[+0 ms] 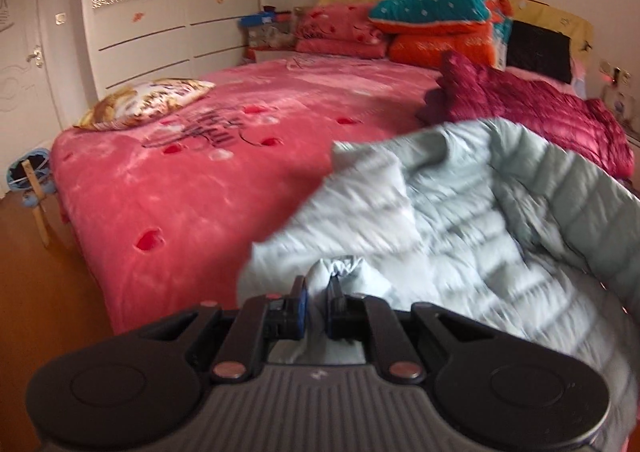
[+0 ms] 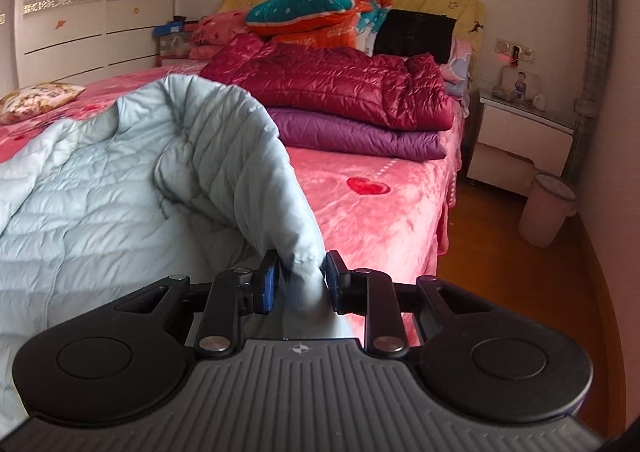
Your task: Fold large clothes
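A pale blue quilted down jacket (image 1: pixel 460 220) lies rumpled on the pink bedspread (image 1: pixel 180 180). My left gripper (image 1: pixel 318 304) is shut on a bunched edge of it, the fabric pinched between the blue pads. In the right wrist view the jacket (image 2: pixel 100 180) spreads to the left, and one sleeve arches up and over into my right gripper (image 2: pixel 302 284), which is shut on the sleeve's end. Both held parts are lifted off the bed.
A folded maroon jacket (image 2: pixel 332 88) lies on a purple one (image 2: pixel 360 136) farther up the bed. Pillows and folded quilts (image 2: pixel 320 12) are piled at the headboard. A patterned cushion (image 1: pixel 148 102) sits left. A nightstand (image 2: pixel 520 132) and pink bin (image 2: pixel 546 212) stand right on the wooden floor.
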Demonstrator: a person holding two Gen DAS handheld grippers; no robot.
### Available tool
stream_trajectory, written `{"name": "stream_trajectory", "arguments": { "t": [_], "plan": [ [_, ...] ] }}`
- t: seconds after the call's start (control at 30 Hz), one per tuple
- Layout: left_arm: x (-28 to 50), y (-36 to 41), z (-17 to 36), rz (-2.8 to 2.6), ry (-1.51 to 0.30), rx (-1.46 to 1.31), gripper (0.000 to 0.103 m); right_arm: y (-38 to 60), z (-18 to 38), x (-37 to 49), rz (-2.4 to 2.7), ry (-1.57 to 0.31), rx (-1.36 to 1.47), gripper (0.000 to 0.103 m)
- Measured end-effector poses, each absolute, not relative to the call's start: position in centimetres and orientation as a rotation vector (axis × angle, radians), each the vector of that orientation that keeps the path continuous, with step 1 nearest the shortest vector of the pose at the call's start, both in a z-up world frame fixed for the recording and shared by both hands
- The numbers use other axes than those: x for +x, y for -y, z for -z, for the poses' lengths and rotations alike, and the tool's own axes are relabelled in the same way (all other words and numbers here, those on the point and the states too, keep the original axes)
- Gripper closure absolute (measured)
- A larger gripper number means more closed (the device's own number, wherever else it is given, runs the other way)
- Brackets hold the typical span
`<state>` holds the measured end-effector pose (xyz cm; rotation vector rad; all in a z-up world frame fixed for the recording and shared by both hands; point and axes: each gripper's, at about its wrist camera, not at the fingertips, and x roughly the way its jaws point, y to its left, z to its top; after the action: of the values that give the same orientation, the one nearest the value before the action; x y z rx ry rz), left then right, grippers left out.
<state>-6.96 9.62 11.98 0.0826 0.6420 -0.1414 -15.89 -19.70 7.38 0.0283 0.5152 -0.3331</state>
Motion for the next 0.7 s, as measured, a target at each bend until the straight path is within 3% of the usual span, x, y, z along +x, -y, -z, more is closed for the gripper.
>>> {"name": "stream_trajectory", "arguments": {
  "t": [0.7],
  "plan": [
    [8.5, -17.8, -14.3, -0.231, -0.519, 0.121, 0.097, 24.1, -9.8, -2.5, 0.435, -0.473, -0.173, 0.074]
  ]
}}
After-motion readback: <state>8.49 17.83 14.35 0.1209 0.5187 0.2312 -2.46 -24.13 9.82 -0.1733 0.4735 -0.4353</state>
